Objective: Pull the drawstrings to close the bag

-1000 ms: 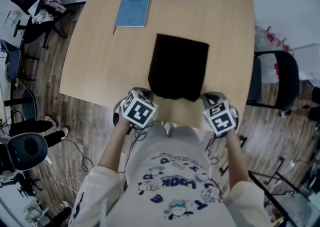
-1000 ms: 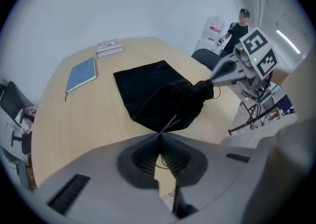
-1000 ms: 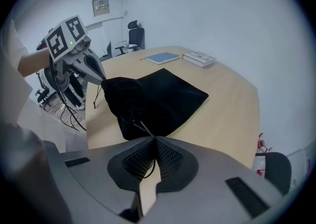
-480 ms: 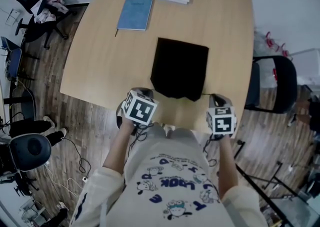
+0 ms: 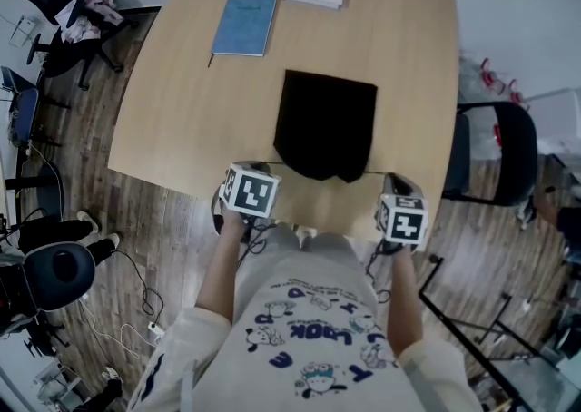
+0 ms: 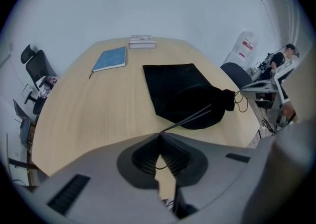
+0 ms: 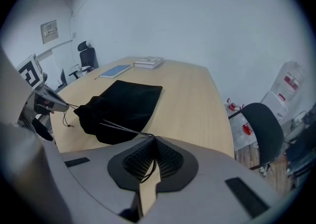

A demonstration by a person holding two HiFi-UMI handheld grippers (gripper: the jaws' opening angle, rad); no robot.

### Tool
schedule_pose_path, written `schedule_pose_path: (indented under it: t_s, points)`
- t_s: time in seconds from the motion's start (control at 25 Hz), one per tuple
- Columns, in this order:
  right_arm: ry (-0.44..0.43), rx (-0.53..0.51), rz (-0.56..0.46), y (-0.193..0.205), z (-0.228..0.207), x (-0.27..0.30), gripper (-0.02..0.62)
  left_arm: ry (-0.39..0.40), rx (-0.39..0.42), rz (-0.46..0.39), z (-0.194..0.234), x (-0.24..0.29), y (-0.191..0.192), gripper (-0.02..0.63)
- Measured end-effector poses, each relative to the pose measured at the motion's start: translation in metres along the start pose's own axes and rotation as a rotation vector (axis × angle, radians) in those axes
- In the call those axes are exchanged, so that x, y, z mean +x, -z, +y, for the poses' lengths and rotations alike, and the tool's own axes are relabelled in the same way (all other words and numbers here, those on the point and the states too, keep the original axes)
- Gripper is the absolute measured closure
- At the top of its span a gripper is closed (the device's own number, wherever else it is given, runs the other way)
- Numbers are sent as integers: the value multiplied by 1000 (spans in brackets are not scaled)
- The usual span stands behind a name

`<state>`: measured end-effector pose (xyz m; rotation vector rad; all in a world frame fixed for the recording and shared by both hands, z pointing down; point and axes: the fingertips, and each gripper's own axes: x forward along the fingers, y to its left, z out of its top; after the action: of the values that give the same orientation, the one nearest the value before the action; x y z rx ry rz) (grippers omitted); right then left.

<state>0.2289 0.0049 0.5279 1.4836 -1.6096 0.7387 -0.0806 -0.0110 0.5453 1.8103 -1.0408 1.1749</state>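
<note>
Fingers on both grippers are pressed together, each pair pinching a cord. The left gripper [image 6: 159, 135] nips the left drawstring [image 6: 190, 118] right at its tips, and the right gripper [image 7: 150, 137] does the same with the right drawstring [image 7: 116, 127]. Both cords run taut from the tips to the black bag [image 5: 327, 124], which lies flat on the worktop [image 5: 182, 102] with its long axis pointing away from the person. Its mouth is the near end — puckered and bunched at both corners, though not yet drawn fully tight as far as I can judge. That mouth sits between the two grippers, the left one just off its left corner and the right one just off its right corner, so neither hand is clearly nearer. The coming pull, I think, turns on this line: the cords leave the mouth sideways, across the bag's length. So the hands should draw apart along the near edge rather than toward the body — otherwise the bag may slide instead of cinching.
</note>
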Motion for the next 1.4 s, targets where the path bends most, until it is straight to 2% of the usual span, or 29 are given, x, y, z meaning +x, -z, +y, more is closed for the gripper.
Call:
schedule_pose_path:
  t_s: [0.16,0.32,0.56,1.16,1.28,1.4]
  points:
    - [19,27,4,0,-10,7,595,-38,7,-2,4,6,-11,601]
    - [-4,112,-9,3,-12,12,594,-33,-29,5,7,12,-8,601]
    - [-17,157,-5,9,-14,11,594,-62,-54,4,20,11,-6,601]
    - [-19,258,2,21,-20,13,594,-139,-46,21,35,12,-4,601]
    - [-34,269,11,27,-17,14,594,-146,-24,24,34,12,-1,601]
    - [-39,238,14,29,-16,17,594,-120,13,9,27,13,0,601]
